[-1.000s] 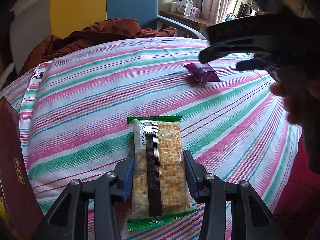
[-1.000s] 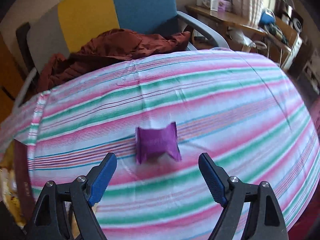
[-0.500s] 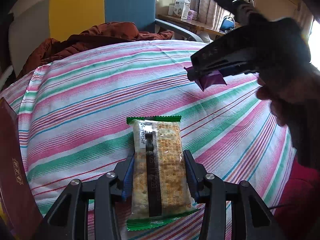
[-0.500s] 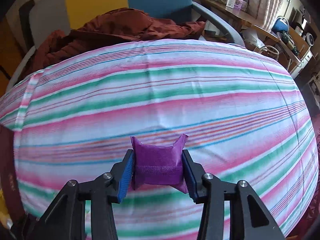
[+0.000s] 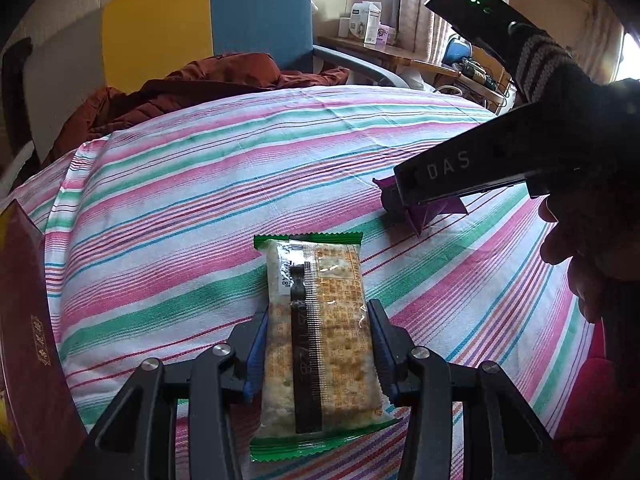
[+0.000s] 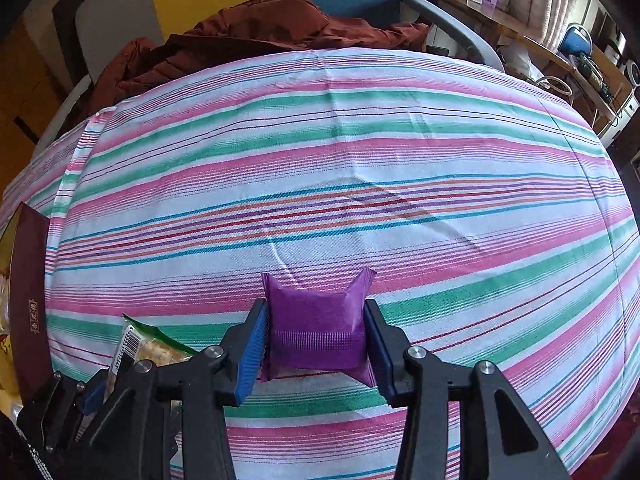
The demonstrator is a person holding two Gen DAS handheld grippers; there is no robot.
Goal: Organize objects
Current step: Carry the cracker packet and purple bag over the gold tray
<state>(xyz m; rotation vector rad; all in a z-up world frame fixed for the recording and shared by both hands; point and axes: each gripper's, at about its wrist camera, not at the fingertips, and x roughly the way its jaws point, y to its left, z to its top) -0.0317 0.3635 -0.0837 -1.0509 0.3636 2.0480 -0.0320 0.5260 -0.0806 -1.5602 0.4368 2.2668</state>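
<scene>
My left gripper (image 5: pixel 318 348) is shut on a cracker packet (image 5: pixel 320 320) with green ends, held over the striped tablecloth (image 5: pixel 180 200). My right gripper (image 6: pixel 316 344) is shut on a small purple sachet (image 6: pixel 316 320), lifted just above the cloth. In the left wrist view the right gripper (image 5: pixel 404 196) comes in from the right with the purple sachet (image 5: pixel 424 212) showing under it. In the right wrist view the cracker packet (image 6: pixel 148 348) and the left gripper (image 6: pixel 96 392) show at the lower left.
A dark red box (image 5: pixel 24 320) stands at the table's left edge; it also shows in the right wrist view (image 6: pixel 28 300). A brown jacket (image 5: pixel 200 84) lies on a blue and yellow chair (image 5: pixel 208 20) behind the table. A cluttered wooden shelf (image 6: pixel 520 36) is at the back right.
My right gripper has closed on the purple sachet and raised it slightly toward me. My left gripper has kept its hold on the cracker packet, barely moving.
</scene>
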